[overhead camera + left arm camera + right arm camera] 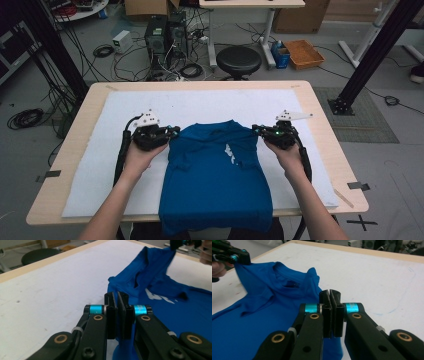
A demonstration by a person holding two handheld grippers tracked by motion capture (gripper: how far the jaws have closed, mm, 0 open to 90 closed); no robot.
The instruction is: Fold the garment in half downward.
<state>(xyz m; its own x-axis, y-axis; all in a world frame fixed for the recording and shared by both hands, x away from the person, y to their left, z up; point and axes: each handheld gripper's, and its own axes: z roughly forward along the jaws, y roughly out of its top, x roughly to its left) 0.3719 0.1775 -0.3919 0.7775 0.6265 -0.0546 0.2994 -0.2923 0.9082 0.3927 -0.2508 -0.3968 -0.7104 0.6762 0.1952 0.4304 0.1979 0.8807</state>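
Lengthwise, the blue shirt (215, 185) runs collar-far, hem-near, both grippers' fingers (117, 315) pinching its shoulders.

blue shirt (215, 185) hem cut off by bottom edge, white print (230, 154) unreadable

Nothing here can actually be read. The blue shirt (217, 170) carries a small white print (230, 154) on its chest, perhaps a logo or lettering, but from the high view and the left gripper view it is only a broken white patch, too blurred to make out any word
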